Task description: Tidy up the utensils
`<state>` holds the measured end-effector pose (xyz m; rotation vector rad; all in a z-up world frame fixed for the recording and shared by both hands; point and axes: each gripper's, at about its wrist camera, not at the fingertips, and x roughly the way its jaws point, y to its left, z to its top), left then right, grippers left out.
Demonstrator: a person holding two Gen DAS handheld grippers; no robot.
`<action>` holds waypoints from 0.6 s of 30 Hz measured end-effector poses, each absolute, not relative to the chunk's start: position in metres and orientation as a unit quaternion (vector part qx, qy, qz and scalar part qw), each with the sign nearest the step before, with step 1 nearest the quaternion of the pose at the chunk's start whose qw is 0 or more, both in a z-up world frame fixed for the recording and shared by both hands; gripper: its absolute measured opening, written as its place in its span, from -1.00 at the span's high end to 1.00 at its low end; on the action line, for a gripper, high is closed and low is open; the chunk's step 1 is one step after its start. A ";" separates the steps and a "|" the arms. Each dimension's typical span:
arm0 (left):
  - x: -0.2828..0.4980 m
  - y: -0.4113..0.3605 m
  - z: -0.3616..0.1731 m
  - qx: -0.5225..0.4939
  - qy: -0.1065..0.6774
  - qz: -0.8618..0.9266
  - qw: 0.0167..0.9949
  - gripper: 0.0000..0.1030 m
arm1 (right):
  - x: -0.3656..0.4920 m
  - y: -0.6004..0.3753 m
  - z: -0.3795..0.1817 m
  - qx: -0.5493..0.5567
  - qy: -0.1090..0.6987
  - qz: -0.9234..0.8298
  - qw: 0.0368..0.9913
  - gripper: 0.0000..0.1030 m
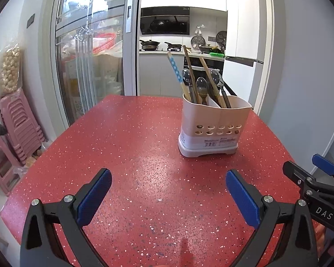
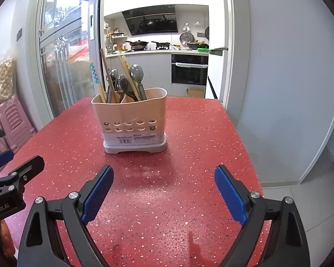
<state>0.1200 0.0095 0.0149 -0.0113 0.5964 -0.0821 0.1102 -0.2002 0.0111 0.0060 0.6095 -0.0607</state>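
Note:
A beige two-compartment utensil holder (image 1: 213, 126) stands on the red speckled table (image 1: 131, 155), holding wooden chopsticks (image 1: 190, 75), a blue-patterned chopstick (image 1: 176, 73) and several spoons (image 1: 201, 86). It also shows in the right wrist view (image 2: 133, 122), with spoons (image 2: 135, 73) and chopsticks (image 2: 105, 71). My left gripper (image 1: 168, 178) is open and empty above the table, nearer than the holder. My right gripper (image 2: 164, 174) is open and empty, in front of the holder.
Pink plastic stools (image 1: 17, 124) are stacked left of the table by a glass sliding door (image 1: 89, 55). A kitchen doorway lies behind the table. The table's right edge (image 2: 245, 146) drops to a tiled floor. The right gripper shows at the left view's edge (image 1: 311, 178).

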 end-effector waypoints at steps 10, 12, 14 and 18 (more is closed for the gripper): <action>0.121 0.004 0.015 0.008 0.294 -0.034 0.955 -1.00 | 0.104 -0.202 0.021 0.001 0.266 -0.039 0.963 -0.82; 0.122 0.004 0.015 0.008 0.294 -0.034 0.955 -1.00 | 0.104 -0.201 0.022 0.003 0.265 -0.040 0.963 -0.82; 0.122 0.005 0.016 0.008 0.294 -0.032 0.955 -1.00 | 0.105 -0.201 0.022 0.004 0.266 -0.039 0.963 -0.82; 0.123 0.007 0.015 0.006 0.294 -0.026 0.955 -1.00 | 0.105 -0.201 0.022 0.004 0.267 -0.037 0.963 -0.82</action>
